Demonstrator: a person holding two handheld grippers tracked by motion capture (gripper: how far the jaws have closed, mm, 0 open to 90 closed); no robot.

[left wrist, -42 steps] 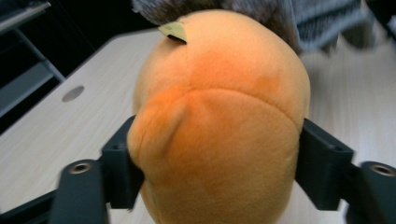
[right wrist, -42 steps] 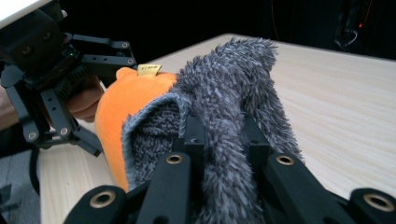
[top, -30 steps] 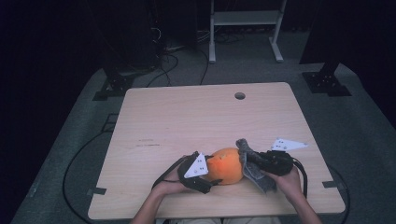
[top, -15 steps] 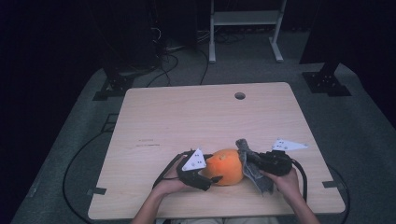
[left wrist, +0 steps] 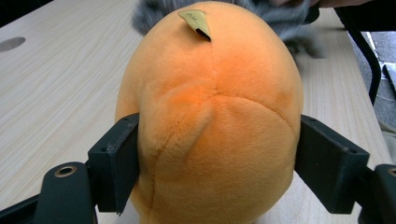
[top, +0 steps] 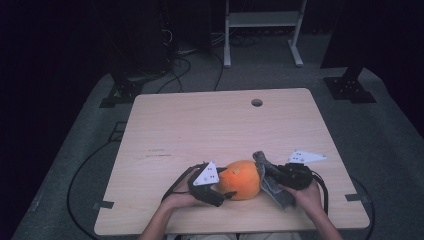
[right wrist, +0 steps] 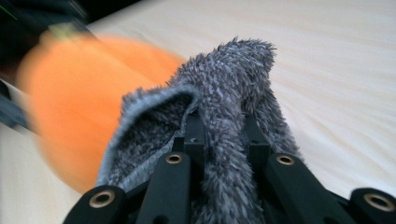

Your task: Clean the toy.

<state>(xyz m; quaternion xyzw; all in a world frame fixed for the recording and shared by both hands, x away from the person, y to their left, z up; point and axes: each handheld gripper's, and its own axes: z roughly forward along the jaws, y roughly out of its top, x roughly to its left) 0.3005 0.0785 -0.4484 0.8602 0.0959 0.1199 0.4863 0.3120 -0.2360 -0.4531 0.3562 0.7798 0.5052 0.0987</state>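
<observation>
**Obs 1:** Left gripper (top: 220, 192) clamped on the orange plush toy (top: 241, 179); in the left gripper view its jaws press into the plush's (left wrist: 210, 121) two flanks, fabric bulging between them. Small tan tag (left wrist: 196, 21) sticks up near the top seam.

**Obs 2:** Right gripper (top: 265, 172)?

**Obs 1:** Jaws squeezed together on a grey fuzzy cloth (top: 272, 182). The right gripper view shows the cloth (right wrist: 224, 116) pinched between them, pile standing up past the tips, one fold hanging open on the side nearer the plush (right wrist: 70, 107), which is blurred there.

**Obs 2:** Location of the toy?

**Obs 1:** Resting on the wooden table (top: 200, 130), near the person's edge, between the two grippers. Cloth lies against its right side, touching. Round hole (top: 257, 102) sits at the table's far edge, well apart.

**Obs 2:** Hands?

**Obs 1:** Both forearms enter from the bottom of the high view, one hand on each gripper.
</observation>
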